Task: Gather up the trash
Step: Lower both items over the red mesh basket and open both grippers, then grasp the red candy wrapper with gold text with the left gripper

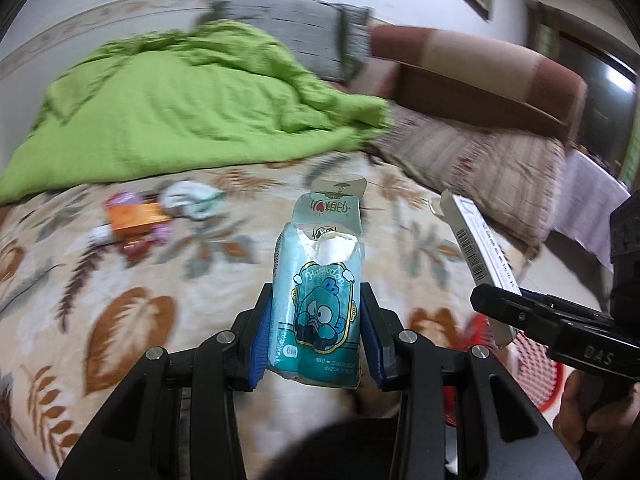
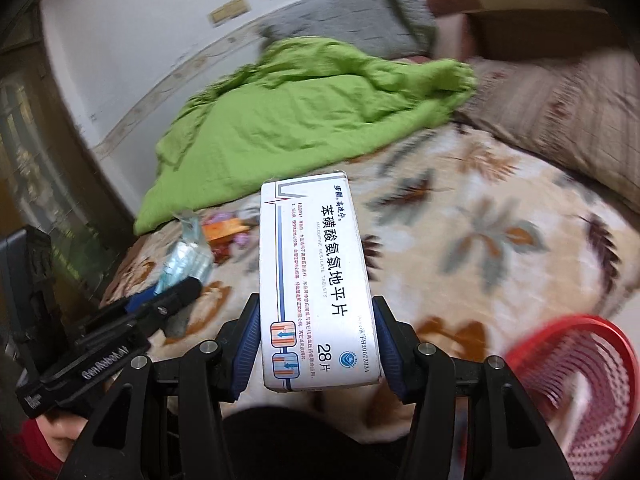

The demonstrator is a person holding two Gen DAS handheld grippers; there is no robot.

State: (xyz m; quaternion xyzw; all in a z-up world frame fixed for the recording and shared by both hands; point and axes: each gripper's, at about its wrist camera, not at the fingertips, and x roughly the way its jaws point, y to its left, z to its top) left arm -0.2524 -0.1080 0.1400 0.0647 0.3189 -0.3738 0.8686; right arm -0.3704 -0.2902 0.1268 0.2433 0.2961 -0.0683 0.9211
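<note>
My left gripper [image 1: 318, 312] is shut on a torn blue tissue packet [image 1: 318, 300] with a cartoon bird and holds it above the floral bedspread [image 1: 132, 320]. My right gripper [image 2: 316, 320] is shut on a white medicine box [image 2: 312, 280] printed with Chinese text. The box also shows in the left wrist view [image 1: 476, 256], held by the right gripper at the right. The tissue packet shows in the right wrist view [image 2: 186, 260] at the left. More trash lies on the bed: an orange packet [image 1: 134, 220] and a crumpled white wrapper [image 1: 188, 200].
A red mesh basket [image 2: 576, 380] stands at the lower right beside the bed; it also shows in the left wrist view [image 1: 532, 372]. A green blanket [image 1: 188, 112], a grey pillow [image 1: 288, 32] and brown pillows [image 1: 472, 160] lie at the bed's far side.
</note>
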